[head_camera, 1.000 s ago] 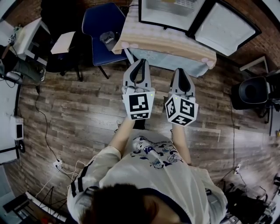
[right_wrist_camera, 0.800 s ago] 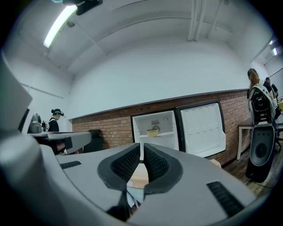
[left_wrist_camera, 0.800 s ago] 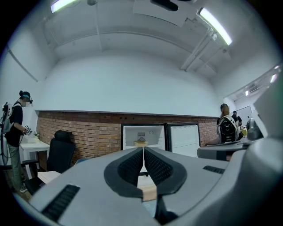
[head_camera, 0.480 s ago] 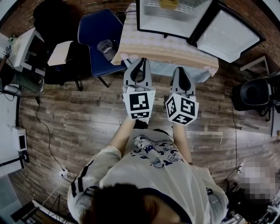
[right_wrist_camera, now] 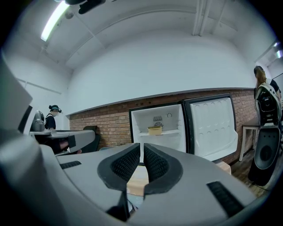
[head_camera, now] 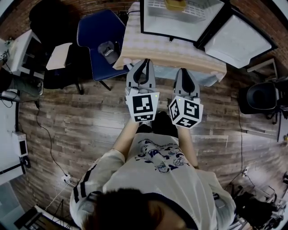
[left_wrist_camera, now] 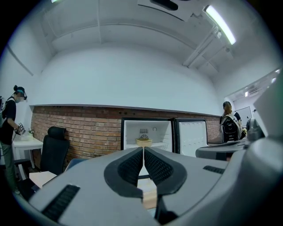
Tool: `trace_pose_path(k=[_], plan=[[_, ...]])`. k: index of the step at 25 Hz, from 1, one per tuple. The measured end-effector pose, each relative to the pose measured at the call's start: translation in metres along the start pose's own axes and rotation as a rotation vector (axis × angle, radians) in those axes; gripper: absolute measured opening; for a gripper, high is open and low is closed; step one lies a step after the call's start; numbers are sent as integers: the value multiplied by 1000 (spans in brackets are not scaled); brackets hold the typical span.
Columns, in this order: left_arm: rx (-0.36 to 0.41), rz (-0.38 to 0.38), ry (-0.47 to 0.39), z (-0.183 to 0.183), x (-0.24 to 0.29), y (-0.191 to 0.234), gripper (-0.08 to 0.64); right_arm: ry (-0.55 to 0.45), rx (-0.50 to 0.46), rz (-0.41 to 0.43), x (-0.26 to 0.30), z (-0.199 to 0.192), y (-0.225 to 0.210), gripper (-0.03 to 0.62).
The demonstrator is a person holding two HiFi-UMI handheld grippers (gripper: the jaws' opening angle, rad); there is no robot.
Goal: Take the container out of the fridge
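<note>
While both grippers are being held side by side in front of the person, above the wooden floor [head_camera: 81, 117], nothing is being gripped by either of them. The fingers [left_wrist_camera: 131, 166] of the left gripper [head_camera: 146, 62] are being pressed together, and only a hairline slit is being shown between the ribbed pads in the left gripper view. The fingers [right_wrist_camera: 158, 166] of the right gripper [head_camera: 185, 71] are being held at a very narrow gap, almost together, with nothing between them. Both grippers are being pointed toward the far side, where the fridge [head_camera: 155, 20] is being carried on a table [head_camera: 166, 49] covered with a pale cloth. The fridge door [head_camera: 238, 38] is being left wide open to the right. The container [head_camera: 175, 4], a yellow bowl-like one, is being stored on the upper shelf inside the fridge, well apart from both grippers. Something rounded is being seen in it or behind it, but it is too small to be named. Left of the table, a blue chair [head_camera: 99, 31] is being seen with a dark cap [head_camera: 108, 51] lying on its seat. A brick wall [left_wrist_camera: 88, 132] is being shown behind the fridge, and a person [left_wrist_camera: 9, 123] is being seen standing at the far left of the left gripper view.
</note>
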State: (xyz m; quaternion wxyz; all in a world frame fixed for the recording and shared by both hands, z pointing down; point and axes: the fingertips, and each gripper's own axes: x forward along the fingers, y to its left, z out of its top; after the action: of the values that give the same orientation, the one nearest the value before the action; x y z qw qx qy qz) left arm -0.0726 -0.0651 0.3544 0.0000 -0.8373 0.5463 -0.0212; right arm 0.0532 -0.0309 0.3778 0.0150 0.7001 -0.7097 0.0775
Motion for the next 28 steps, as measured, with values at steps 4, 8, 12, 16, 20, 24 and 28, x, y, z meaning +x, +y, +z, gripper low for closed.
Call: trace_pose_path(k=[4,8,12,16,20,24,28], plan=[[-9,12,12,-6,17,0,25,11,5,10,18,-2,-7,45],[-10,29,25,-11,42,5,25,19,2,25,45,-2,-13,46],[-14,56,29,-9,73,13,25,20,0,48,78,4,-20,46],[-5,69,24,-4,110,15,25,14,7,61,115,12,-33,46],[-16,86,30,0,145,20,25,11,9,82,150,22,-41,44],[-25,105,40,4,182,21,25,8,13,102,184,34,-53,45],[-47,135,54,7,218,26,25,9,17,118,218,43,-66,46]])
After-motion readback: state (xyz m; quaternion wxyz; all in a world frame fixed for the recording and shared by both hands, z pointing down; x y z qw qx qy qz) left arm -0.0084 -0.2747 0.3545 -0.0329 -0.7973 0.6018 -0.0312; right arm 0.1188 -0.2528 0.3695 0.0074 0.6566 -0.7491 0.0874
